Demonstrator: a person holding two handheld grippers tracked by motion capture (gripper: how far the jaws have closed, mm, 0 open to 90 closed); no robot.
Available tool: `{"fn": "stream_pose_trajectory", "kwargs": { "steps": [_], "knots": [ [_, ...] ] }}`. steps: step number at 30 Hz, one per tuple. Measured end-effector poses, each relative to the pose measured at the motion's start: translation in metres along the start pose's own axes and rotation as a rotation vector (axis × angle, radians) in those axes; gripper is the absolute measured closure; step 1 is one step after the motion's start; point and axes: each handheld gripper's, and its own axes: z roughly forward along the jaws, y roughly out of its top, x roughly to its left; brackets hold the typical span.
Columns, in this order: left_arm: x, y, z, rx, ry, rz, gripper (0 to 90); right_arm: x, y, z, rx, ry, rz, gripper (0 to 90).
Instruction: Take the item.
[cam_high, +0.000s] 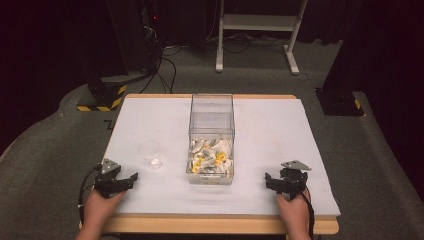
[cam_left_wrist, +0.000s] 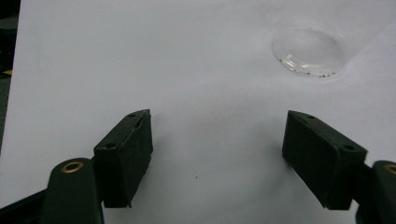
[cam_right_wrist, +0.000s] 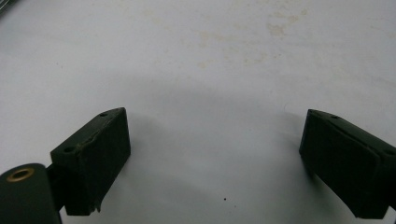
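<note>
Table cover (cam_high: 270, 145): white, faint yellowish-brown stains (cam_right_wrist: 275, 25) in the right gripper view; wood-coloured table edge (cam_high: 220, 225) below it

Left gripper (cam_high: 129, 178), right gripper (cam_high: 269, 181): black jaws, grey three-cornered top plates; brass-coloured rivet (cam_left_wrist: 72, 166) at a jaw base

Small cup (cam_high: 150, 154): clear, colourless, dark specks along its bottom rim

Box (cam_high: 212, 120): clear walls; contents (cam_high: 210, 159) white and pale grey pieces with yellow spots

Floor (cam_high: 50, 165): grey carpet

Stand base (cam_high: 102, 97): black with yellow-and-black hazard stripes

Frame (cam_high: 260, 22) behind the table: white

Cables (cam_high: 165, 70) on floor: black

Background: dark
</note>
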Motion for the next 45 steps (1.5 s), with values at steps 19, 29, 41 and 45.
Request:
{"fn": "stream_pose_trajectory", "kwargs": {
  "steps": [19,29,41,45],
  "knots": [
    [-0.002,0.002,0.001,0.009,-0.006,0.006,19.4,0.000,0.000,0.000,0.000,-0.001,-0.001,8.6],
    [-0.013,0.002,-0.004,-0.023,-0.050,0.029,18.4,0.000,0.000,0.000,0.000,-0.002,0.000,8.7],
    [-0.032,0.007,-0.008,-0.063,-0.120,0.047,18.6,0.001,0.000,0.000,-0.002,-0.005,0.001,8.8],
    [-0.035,0.008,-0.009,-0.069,-0.133,0.053,18.8,0.001,0.000,0.000,-0.002,-0.005,0.001,8.8]
  ]
}}
